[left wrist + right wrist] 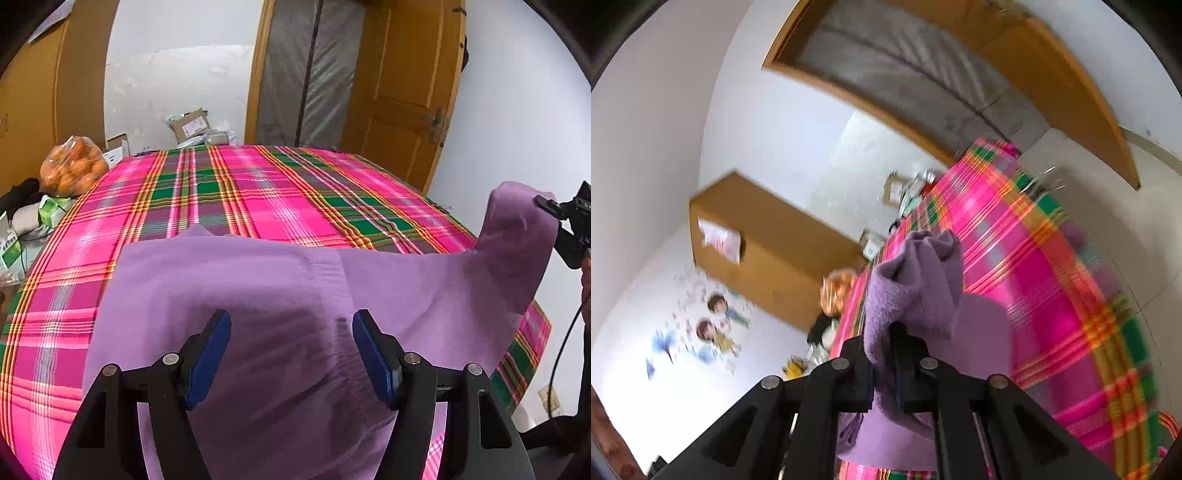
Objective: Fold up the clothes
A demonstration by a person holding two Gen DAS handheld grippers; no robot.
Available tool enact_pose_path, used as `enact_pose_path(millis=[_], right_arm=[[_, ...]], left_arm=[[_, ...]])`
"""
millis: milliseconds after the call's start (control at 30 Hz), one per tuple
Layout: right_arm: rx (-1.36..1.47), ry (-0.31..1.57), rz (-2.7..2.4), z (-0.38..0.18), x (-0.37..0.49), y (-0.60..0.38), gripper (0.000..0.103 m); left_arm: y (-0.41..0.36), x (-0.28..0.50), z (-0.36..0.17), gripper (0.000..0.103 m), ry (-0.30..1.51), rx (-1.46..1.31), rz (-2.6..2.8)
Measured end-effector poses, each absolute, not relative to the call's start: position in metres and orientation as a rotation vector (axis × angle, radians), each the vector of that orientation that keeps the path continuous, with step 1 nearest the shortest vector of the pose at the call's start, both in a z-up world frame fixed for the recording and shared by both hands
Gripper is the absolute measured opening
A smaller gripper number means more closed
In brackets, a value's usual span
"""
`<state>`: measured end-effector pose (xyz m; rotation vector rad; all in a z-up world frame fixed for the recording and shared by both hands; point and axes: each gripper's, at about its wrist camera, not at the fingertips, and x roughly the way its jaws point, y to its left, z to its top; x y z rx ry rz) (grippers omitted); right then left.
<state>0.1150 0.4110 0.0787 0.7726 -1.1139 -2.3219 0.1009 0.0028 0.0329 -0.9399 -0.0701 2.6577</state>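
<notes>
A purple fleece garment [258, 295] lies spread on the pink plaid table cover [258, 192]. My left gripper [291, 354] hovers just above its near part, jaws wide apart with only flat fabric below them. At the right edge of the left wrist view, one corner of the garment [517, 229] is lifted off the table by my right gripper [550, 208]. In the right wrist view that gripper [886, 350] is rolled over and shut on a bunched fold of the purple garment [916, 280], which hangs over its fingers.
A bag of oranges [74, 170] and small boxes [48, 210] sit at the table's far left. Cardboard parcels [190, 123] lie on the floor behind. A wooden door [406, 92] stands open at the back right. A cable [561, 354] hangs by the table's right edge.
</notes>
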Motion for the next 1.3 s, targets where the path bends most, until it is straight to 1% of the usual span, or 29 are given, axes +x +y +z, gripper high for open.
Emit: enact_pose_path(millis=[167,367,400,433,500,567,733,833,1100,1300], right_arm=[[0.911,-0.924,-2.335,0.074,0.100,0.348,0.008],[1.101,-0.738,-2.299,0.042,0.088,0.281,0.010],[1.140,-0.720,-2.283,0.035,0.087,0.272,0.011],[1.181,-0.702,-2.264,0.028,0.086,0.263,0.016],[1.222,-0.688,-2.222,0.018,0.082,0.252,0.021],[1.228,-0.653,-2.204,0.014,0.081,0.243,0.023],[1.214,-0.593,-2.187,0.018,0.085,0.236,0.033],[1.210,-0.541,-2.171,0.021,0.089,0.232,0.036],[1.153,-0.366,-2.206,0.038,0.099,0.224,0.037],[1.158,-0.179,-2.278,0.038,0.101,0.217,0.037]], left_arm=[[-0.013,0.107,0.032,0.071,-0.102,-0.922,2.676],[-0.027,0.111,0.027,0.071,-0.139,-0.917,2.687],[-0.029,0.111,0.026,0.070,-0.142,-0.918,2.687],[-0.030,0.111,0.025,0.070,-0.145,-0.920,2.687],[-0.032,0.110,0.024,0.070,-0.147,-0.925,2.687],[-0.034,0.110,0.022,0.070,-0.146,-0.931,2.687],[-0.034,0.108,0.020,0.070,-0.147,-0.939,2.682],[-0.032,0.108,0.020,0.070,-0.142,-0.936,2.679],[-0.032,0.107,0.020,0.070,-0.139,-0.944,2.680],[-0.033,0.108,0.019,0.070,-0.142,-0.947,2.679]])
